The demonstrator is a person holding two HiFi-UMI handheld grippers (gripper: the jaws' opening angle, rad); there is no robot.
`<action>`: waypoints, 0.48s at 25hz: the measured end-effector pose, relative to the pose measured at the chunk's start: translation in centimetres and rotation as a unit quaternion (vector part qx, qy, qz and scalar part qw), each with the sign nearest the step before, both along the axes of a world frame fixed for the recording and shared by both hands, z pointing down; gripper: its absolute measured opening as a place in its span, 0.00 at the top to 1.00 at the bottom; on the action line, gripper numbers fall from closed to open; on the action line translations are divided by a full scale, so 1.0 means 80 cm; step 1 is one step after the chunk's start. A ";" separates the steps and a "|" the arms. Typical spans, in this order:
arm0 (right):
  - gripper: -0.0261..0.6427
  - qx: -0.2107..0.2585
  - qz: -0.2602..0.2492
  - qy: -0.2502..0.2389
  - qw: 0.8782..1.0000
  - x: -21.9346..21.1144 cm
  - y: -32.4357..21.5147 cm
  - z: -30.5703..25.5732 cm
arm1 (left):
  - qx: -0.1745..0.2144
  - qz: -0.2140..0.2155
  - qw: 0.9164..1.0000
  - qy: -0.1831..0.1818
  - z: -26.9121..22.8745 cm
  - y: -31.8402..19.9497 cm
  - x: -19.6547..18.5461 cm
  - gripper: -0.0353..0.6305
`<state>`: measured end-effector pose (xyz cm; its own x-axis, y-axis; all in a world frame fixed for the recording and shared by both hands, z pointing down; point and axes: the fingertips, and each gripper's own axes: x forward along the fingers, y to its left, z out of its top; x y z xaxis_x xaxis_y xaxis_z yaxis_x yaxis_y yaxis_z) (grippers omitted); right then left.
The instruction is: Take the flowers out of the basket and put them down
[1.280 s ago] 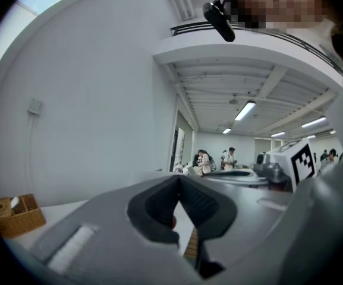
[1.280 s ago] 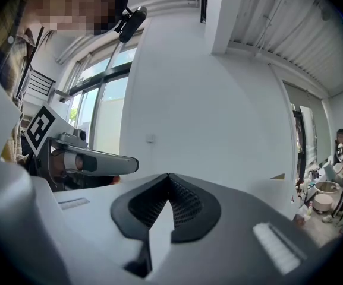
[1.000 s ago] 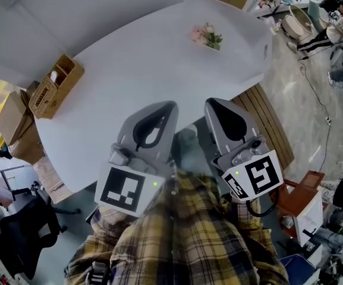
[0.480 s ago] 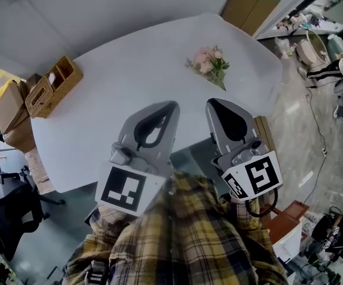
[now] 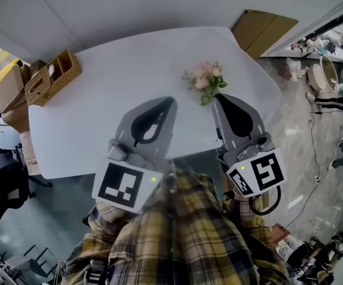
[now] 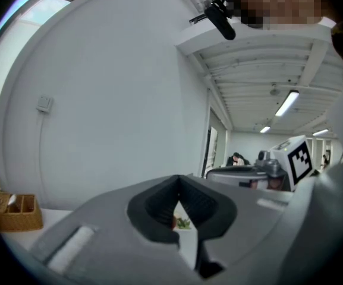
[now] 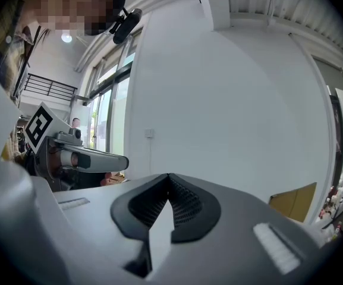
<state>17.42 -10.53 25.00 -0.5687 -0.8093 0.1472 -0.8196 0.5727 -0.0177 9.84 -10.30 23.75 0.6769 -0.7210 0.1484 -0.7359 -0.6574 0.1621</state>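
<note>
Smooth white rounded table [image 5: 129,70] bears pink flowers [image 5: 204,78] and a woven basket [image 5: 38,88].

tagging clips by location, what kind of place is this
Probably an office or lab workspace: a large white table, cardboard boxes stacked beside it, and strip ceiling lights running down a long room.

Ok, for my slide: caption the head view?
Shut, empty left claw and right claw; flowers lie on the table, basket far left.

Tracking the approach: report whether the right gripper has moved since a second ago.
Yes. The grey right gripper, jaws together, has come forward over the white table, its tip now beside the pink flower bunch.
</note>
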 end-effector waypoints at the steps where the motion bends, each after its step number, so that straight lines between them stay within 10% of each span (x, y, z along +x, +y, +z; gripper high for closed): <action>1: 0.95 -0.001 -0.001 -0.001 1.000 0.005 -0.004 0.001 | -0.001 -0.004 1.000 -0.002 0.001 -0.002 0.002 0.94; 12: 0.95 -0.006 -0.007 0.002 1.000 0.013 -0.031 0.004 | 0.003 -0.011 1.000 -0.005 -0.002 -0.020 0.005 0.94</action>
<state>18.45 -13.00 25.30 -0.5784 -0.7999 0.1601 -0.8121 0.5831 -0.0211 10.23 -11.94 23.55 0.6588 -0.7373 0.1496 -0.7521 -0.6415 0.1510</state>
